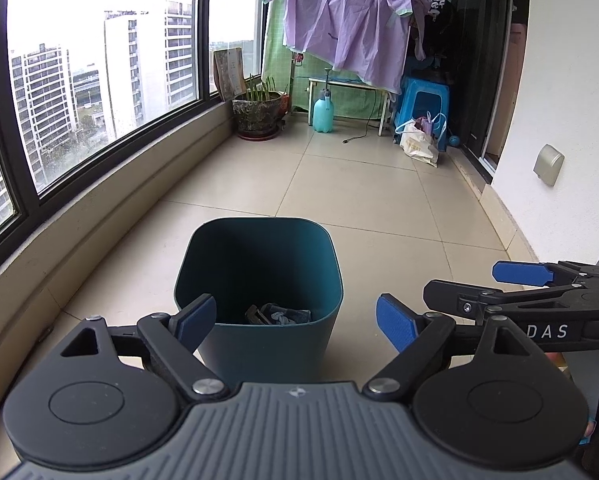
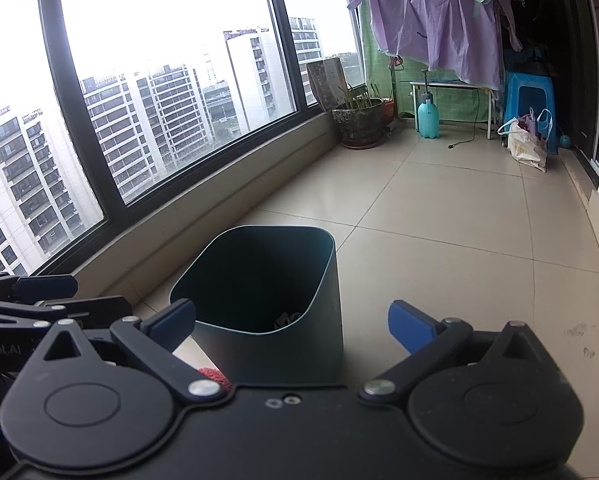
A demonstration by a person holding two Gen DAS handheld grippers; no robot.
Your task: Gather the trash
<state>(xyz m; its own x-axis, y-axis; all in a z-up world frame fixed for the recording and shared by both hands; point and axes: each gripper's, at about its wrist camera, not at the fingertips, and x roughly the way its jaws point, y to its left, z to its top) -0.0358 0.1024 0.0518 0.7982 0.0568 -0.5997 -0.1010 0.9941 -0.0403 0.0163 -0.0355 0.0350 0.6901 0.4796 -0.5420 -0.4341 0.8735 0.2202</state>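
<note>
Left wrist view: left gripper (image 1: 295, 322) hangs just above the teal bin (image 1: 259, 300), jaws spread wide, holding nothing
Bin: upright on the tiled floor (image 1: 359, 192) beside the window ledge, with crumpled trash (image 1: 278, 314) lying at its bottom
Right side: right gripper (image 1: 471, 280) juts in beside the bin, jaws parted and empty
Right wrist view: right gripper (image 2: 291, 322) faces the same bin (image 2: 267, 304), jaws wide apart, nothing between them
Background: plant pot (image 2: 357, 120) and sprayer bottle (image 2: 427, 118) at the far end
</note>
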